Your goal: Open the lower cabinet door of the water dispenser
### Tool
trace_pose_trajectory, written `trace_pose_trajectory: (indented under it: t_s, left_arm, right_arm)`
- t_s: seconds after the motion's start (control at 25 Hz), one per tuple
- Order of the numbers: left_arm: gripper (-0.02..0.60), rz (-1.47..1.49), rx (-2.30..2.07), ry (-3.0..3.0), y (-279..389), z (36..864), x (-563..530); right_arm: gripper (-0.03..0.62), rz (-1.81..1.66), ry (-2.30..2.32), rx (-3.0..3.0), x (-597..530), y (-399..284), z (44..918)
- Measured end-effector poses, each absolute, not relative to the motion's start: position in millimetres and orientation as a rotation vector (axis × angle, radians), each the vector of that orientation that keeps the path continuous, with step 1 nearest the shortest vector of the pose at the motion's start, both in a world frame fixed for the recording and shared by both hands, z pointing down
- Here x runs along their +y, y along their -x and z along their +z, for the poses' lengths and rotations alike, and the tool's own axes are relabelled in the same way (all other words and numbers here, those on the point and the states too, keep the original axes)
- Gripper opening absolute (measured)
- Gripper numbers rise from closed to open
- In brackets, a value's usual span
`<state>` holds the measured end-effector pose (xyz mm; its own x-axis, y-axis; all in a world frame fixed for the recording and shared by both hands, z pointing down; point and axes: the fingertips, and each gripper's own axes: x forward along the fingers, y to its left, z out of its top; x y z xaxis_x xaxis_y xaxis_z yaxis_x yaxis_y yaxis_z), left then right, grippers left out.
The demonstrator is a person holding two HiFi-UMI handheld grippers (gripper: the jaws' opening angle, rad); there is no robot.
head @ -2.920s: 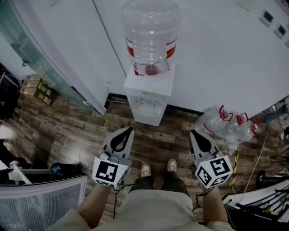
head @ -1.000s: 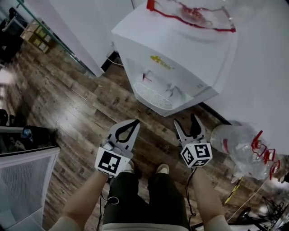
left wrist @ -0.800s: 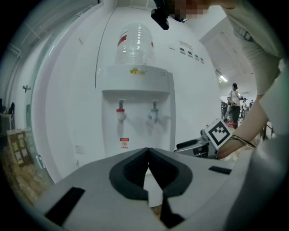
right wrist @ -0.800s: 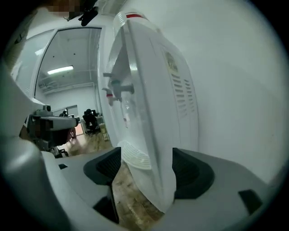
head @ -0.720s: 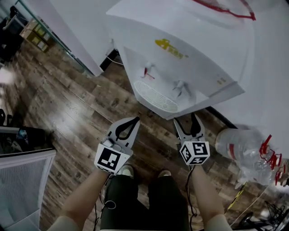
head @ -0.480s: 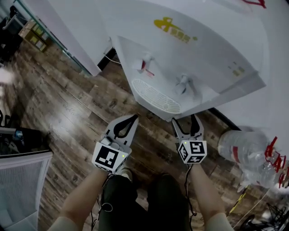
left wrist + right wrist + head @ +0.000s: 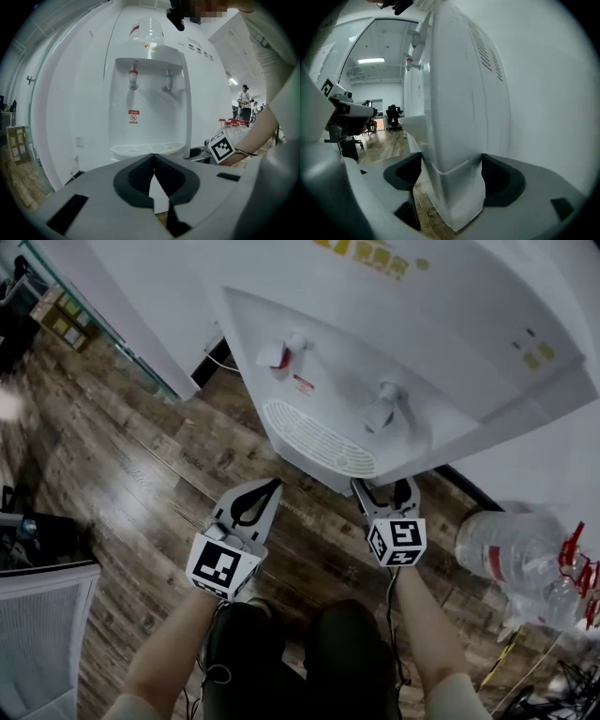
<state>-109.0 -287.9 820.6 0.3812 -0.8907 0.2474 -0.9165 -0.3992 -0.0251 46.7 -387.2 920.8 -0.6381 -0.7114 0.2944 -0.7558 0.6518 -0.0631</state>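
Observation:
The white water dispenser (image 7: 394, 343) stands right in front of me, with a red tap (image 7: 279, 354), a second tap (image 7: 380, 413) and a drip grille (image 7: 319, 439). Its overhang hides the lower cabinet door in the head view. My left gripper (image 7: 270, 486) is shut and empty, a little short of the dispenser front (image 7: 150, 103), below the grille. My right gripper (image 7: 382, 486) reaches under the front edge. In the right gripper view, the right gripper (image 7: 452, 176) is opening its jaws, and the lower body's white corner (image 7: 457, 197) stands between them with no clear grip.
Several empty water bottles (image 7: 525, 554) with red handles lie on the wooden floor (image 7: 141, 456) to the right. A white partition (image 7: 141, 296) rises at the left, with cardboard boxes (image 7: 61, 320) beyond it. A pale mesh object (image 7: 37, 643) sits at bottom left. My legs (image 7: 309, 662) are below.
Both grippers have sunk and closed in on the dispenser, which now fills the top of the head view. The right gripper's tips have gone under its front edge.

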Motion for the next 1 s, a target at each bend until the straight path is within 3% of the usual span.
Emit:
trace_pose_trajectory:
  t_s: [0.4,0.76,1.0]
  left_arm:
    - [0.006,0.331,-1.606,-2.481,114.1,805.7,-274.7]
    - [0.006,0.288,-1.521,-2.430,128.6,785.5,-251.5]
    - [0.006,0.338,-1.529,-2.410,141.3,768.6,-234.4]
  right_arm:
    - [0.316,0.414,-1.370,-2.503,-374.4,-45.7,924.9]
    - [0.313,0.478,-1.379,-2.316,-366.2,-44.0,925.0]
    - [0.253,0.423,-1.268,-2.239,-314.6,-30.3,930.1]
